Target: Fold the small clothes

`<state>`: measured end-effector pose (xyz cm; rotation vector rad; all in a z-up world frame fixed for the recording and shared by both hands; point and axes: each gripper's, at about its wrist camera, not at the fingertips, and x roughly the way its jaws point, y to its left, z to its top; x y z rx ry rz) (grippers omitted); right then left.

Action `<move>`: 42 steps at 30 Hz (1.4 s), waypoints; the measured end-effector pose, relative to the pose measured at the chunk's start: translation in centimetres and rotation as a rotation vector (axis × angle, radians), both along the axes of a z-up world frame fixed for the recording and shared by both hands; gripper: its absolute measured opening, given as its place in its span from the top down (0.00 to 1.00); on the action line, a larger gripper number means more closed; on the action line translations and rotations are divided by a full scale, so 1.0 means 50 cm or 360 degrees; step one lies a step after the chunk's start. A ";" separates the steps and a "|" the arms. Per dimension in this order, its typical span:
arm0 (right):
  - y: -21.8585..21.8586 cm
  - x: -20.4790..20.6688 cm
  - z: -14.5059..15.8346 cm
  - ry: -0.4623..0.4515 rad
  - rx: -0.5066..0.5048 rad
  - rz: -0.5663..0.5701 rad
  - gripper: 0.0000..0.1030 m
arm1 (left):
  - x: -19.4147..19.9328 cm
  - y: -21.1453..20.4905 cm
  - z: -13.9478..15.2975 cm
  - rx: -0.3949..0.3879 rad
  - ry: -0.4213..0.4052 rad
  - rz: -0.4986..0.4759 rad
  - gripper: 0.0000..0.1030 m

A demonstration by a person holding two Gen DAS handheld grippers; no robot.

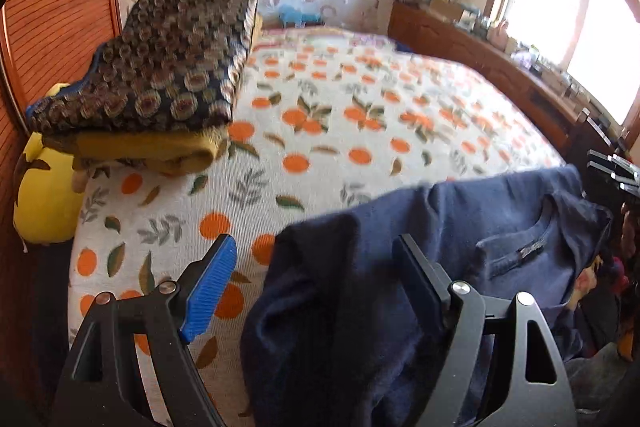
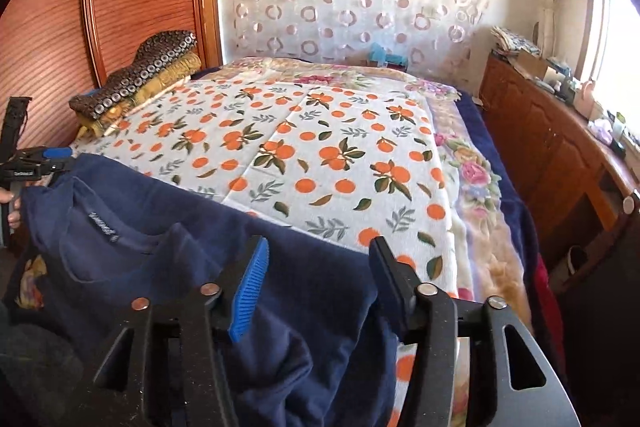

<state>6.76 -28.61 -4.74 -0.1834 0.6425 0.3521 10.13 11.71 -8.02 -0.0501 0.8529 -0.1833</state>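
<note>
Orange-print bedspread (image 2: 320, 147) under navy shirt (image 2: 180, 267), neck label (image 2: 102, 227) unreadable, left tool (image 1: 316, 291) and right tool (image 2: 316, 283) both spread, pinching nothing

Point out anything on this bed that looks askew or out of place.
The navy shirt lies bunched and wrinkled at the near edge of the orange-print blanket, not flat. The folded stack by the headboard looks tidy. Nothing looks spilled or damaged.

Left gripper (image 1: 316, 287) fingers apart; right gripper (image 2: 318, 283) likewise
</note>
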 end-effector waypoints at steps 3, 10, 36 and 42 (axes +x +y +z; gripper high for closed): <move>-0.003 0.029 -0.024 0.0063 0.0001 -0.0033 0.45 | 0.002 0.000 -0.016 0.0000 0.0041 0.0001 0.22; -0.041 0.092 -0.091 0.0227 0.0044 -0.0115 0.41 | -0.004 0.004 -0.021 -0.0110 0.0030 -0.0058 0.29; -0.032 0.086 -0.097 0.0271 0.0067 0.0013 0.69 | 0.034 0.006 -0.022 -0.0149 0.0102 -0.0097 0.53; -0.029 0.074 -0.098 0.0273 0.0140 0.0027 0.87 | 0.024 0.003 -0.016 -0.0225 0.0084 -0.0139 0.88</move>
